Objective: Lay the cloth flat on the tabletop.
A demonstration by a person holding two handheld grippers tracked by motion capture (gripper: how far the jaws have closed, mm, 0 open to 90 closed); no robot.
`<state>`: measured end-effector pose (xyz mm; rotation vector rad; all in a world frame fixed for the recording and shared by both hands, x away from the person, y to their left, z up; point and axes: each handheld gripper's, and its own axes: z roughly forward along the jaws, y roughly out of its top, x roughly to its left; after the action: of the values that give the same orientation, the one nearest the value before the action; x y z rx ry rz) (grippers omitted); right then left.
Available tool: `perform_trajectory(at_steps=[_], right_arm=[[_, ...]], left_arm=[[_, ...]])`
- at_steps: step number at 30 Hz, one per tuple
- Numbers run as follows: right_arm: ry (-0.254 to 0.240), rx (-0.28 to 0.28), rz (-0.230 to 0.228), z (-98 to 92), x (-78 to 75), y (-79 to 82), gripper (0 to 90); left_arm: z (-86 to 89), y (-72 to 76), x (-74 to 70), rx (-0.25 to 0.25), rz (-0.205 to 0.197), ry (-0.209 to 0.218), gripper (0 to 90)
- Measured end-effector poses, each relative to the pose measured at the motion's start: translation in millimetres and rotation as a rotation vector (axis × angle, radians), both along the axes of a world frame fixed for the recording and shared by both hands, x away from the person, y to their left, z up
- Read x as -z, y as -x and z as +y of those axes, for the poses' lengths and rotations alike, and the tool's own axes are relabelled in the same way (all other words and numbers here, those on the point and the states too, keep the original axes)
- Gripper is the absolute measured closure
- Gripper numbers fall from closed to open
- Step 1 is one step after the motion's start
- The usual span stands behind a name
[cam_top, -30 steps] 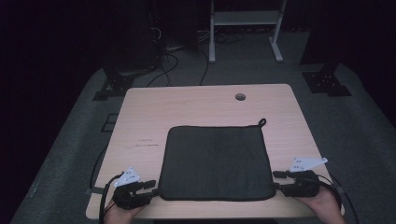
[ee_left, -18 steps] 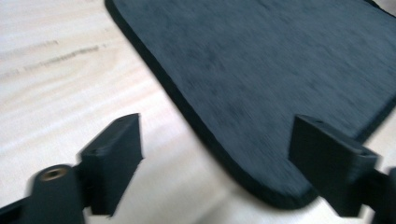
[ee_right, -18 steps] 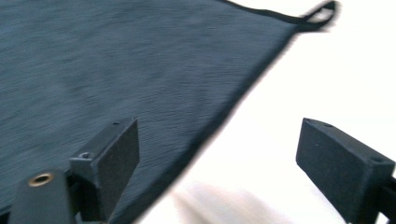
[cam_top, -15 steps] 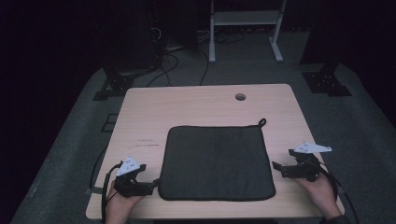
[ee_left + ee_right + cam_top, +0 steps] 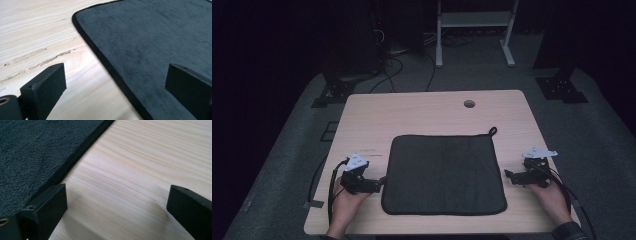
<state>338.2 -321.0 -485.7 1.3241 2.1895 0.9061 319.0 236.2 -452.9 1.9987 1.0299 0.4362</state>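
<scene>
Both hand-held grippers open beside the dark cloth mat; nothing held.

The mat (image 5: 444,173) lies flat on the near half of the table (image 5: 412,107), its hanging loop (image 5: 492,131) at the far right corner. My left hand-held gripper (image 5: 379,181) sits at the mat's near left edge, jaws just opened wide; in the left gripper view that edge (image 5: 110,67) runs between them, pads not pressing. My right hand-held gripper (image 5: 510,176) is just off the right edge, jaws likewise just opened, with bare wood between them and the mat border (image 5: 75,162) beside one jaw. Risks, as I judge them: a low jaw could snag the hem and drag or wrinkle the mat; closing from here, the right would likely pinch nothing, the left only a thin hem that may slip; a lone pull would skew the cloth.
</scene>
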Motion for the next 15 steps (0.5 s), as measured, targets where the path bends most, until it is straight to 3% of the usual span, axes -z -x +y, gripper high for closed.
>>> perform_trajectory(at_steps=[5, 11, 15], right_arm=[[-0.029, 0.007, 0.011, -4.5, 1.9, -1.2, 2.4], [-0.028, 0.004, 0.012, -5.2, 1.9, -1.1, 2.4], [-0.030, 0.005, 0.014, -5.0, 1.8, -0.5, 2.4]], left_arm=[[-4.0, -15.4, 3.7, -0.023, 0.021, -0.033, 2.3], [-8.5, -30.9, 8.5, -0.049, 0.029, -0.029, 5.4], [-12.5, -37.8, 14.3, -0.050, 0.059, -0.057, 6.8]])
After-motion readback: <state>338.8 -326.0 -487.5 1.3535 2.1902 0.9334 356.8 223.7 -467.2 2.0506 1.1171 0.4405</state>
